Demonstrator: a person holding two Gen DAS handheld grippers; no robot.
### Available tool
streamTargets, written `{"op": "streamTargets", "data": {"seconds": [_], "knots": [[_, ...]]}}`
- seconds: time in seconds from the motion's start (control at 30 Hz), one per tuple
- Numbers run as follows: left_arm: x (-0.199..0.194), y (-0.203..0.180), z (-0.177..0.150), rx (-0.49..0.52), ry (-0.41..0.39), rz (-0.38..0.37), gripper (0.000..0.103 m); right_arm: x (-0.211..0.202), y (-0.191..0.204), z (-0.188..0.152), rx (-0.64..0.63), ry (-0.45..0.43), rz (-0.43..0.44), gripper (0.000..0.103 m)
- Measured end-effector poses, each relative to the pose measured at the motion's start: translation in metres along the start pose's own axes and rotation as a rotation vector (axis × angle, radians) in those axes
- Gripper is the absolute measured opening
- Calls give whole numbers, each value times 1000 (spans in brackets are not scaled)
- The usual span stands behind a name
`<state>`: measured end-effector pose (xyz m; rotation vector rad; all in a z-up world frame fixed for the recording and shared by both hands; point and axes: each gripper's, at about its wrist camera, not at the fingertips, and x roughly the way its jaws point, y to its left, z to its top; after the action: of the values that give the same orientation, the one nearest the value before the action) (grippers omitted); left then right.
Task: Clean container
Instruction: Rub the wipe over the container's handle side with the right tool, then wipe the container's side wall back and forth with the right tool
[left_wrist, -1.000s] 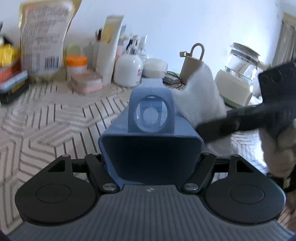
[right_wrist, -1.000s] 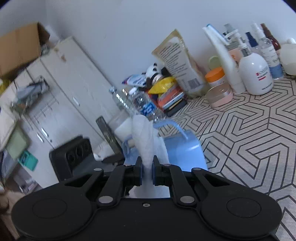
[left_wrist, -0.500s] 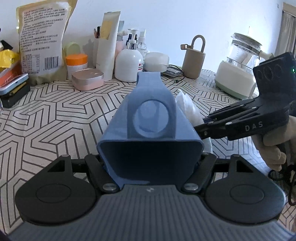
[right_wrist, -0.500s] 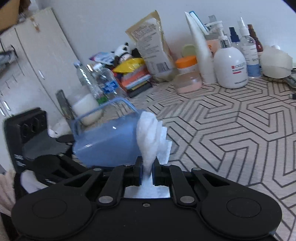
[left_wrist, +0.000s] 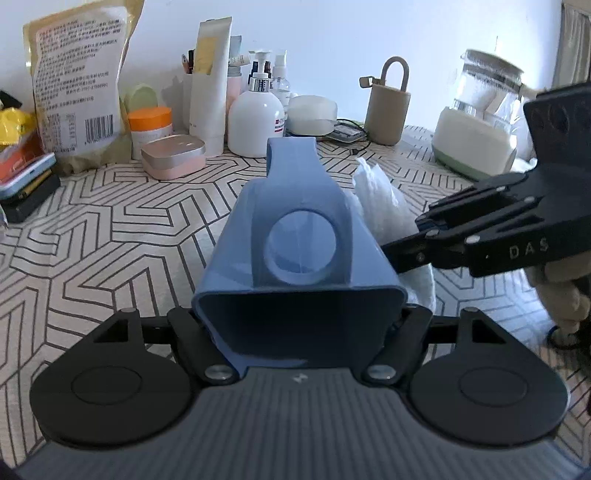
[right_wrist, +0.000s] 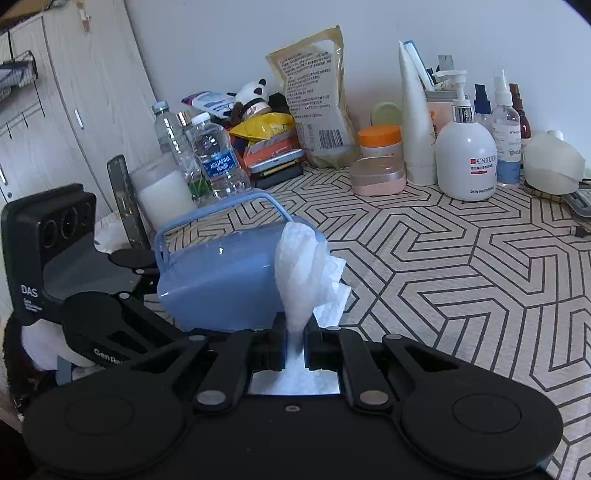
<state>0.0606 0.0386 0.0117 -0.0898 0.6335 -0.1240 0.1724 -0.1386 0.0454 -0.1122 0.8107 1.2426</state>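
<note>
My left gripper (left_wrist: 299, 328) is shut on a blue plastic container (left_wrist: 299, 236), held on its side above the table with its base toward the camera. In the right wrist view the container (right_wrist: 221, 280) lies to the left, its thin handle on top. My right gripper (right_wrist: 294, 343) is shut on a white paper towel (right_wrist: 306, 273), whose bunched end presses against the container's right side near its far end. In the left wrist view the towel (left_wrist: 384, 210) shows beside the container, with the right gripper (left_wrist: 402, 247) reaching in from the right.
The patterned tablecloth (right_wrist: 461, 266) carries bottles, a white pump bottle (right_wrist: 465, 162), an orange-lidded jar (right_wrist: 380, 142), a pink case (right_wrist: 376, 175) and a large food bag (right_wrist: 317, 96) along the wall. Water bottles (right_wrist: 218, 158) stand at left. A glass kettle (left_wrist: 480, 122) stands at right.
The towel has slid from the container's upper side down along its right side toward the far end. The right gripper swung to face the table more squarely. The left gripper held the container nearly still.
</note>
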Motion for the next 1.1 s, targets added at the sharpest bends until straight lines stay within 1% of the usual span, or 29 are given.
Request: {"op": "streamTargets", "data": {"seconds": [0.13,0.2,0.3,0.47,0.6,0.63,0.73,0.87,0.93,1.0,1.1], "knots": [[0,2,0,-11,1,0,73,-4,2,1,9,-17,5,13],[0,4,0,-21,0,-2,73,-10,4,4,24,-55,25,13],[-1,5,-1,-29,-2,0,73,-17,8,6,29,-90,87,13],[0,5,-1,-29,-3,3,73,-19,5,6,82,-103,219,14],[0,5,-1,-30,-2,3,73,-20,3,6,120,-116,276,14],[0,4,-1,-26,-2,5,73,-20,4,6,119,-120,269,14],[-1,2,-2,-8,-6,4,73,-21,3,8,115,-135,209,14],[-3,-2,-3,19,-13,8,73,-19,-13,7,186,-144,139,14],[-3,-5,-3,34,-16,14,73,-20,-18,6,208,-152,118,14],[-3,-5,-3,38,-15,19,73,-22,-17,7,206,-162,134,14],[-2,-3,-3,23,-14,13,73,-22,-6,9,174,-168,199,14]]}}
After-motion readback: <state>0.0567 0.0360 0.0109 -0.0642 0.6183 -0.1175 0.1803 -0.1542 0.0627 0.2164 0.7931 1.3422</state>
